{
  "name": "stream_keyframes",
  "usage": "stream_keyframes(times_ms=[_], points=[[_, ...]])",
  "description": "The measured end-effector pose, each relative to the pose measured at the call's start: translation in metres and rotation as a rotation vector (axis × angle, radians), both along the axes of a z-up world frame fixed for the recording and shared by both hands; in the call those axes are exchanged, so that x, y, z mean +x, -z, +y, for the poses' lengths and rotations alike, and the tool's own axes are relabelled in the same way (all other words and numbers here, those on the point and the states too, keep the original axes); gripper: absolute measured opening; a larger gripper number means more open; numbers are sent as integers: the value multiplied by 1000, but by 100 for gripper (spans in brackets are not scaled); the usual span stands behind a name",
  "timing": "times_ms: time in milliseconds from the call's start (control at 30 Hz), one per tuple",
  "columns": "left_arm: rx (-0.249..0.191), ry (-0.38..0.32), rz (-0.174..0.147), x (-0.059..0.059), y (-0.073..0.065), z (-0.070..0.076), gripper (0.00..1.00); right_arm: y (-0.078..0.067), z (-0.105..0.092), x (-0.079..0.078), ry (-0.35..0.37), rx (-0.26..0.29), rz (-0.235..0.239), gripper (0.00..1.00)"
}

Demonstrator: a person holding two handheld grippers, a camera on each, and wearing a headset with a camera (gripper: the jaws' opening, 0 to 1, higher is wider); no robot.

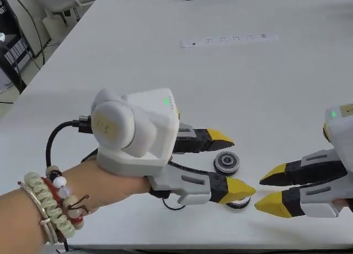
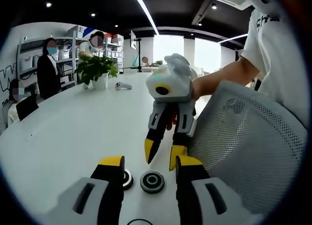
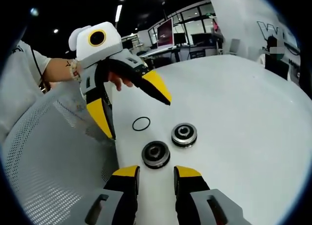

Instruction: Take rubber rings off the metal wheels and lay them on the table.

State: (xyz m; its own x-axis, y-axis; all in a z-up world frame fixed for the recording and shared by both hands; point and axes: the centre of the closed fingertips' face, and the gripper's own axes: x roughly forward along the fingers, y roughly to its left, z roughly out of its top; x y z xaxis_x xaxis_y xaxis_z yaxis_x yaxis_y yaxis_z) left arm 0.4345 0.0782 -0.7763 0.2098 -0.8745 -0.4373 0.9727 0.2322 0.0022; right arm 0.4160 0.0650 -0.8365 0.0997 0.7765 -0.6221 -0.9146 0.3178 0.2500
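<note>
Two small metal wheels lie near the table's front edge. One wheel sits between the wide-open jaws of my left gripper, which hovers above it. The other wheel is partly hidden under that gripper's lower jaw in the head view. A loose black rubber ring lies flat on the table beside them. My right gripper faces the wheels from the right, slightly open and holding nothing.
The white table stretches far back, with a power strip set in it. A mesh chair back stands at the table's near edge. A potted plant and seated people are at the far end.
</note>
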Motion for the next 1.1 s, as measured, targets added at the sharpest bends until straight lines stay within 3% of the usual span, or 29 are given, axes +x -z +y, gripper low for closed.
stream_keyframes(times_ms=[100, 500, 633, 733, 1033, 1100], points=[[19, 10, -16, 1, 7, -1, 33, 0, 3, 2, -5, 6, -9, 26], [46, -1, 33, 1, 39, -2, 20, 6, 9, 7, -36, 16, -16, 23], [88, -6, 42, 2, 54, 4, 18, 10, 10, 6, -46, 13, -18, 22], [83, -15, 46, 3, 55, 4, 17, 13, 10, 6, -51, 8, -25, 22], [102, 16, 22, -4, 61, 0, 14, 17, 11, 4, -59, 6, -36, 22], [103, 22, -4, -4, 60, -1, 13, 17, 12, 4, -64, 6, -44, 22]])
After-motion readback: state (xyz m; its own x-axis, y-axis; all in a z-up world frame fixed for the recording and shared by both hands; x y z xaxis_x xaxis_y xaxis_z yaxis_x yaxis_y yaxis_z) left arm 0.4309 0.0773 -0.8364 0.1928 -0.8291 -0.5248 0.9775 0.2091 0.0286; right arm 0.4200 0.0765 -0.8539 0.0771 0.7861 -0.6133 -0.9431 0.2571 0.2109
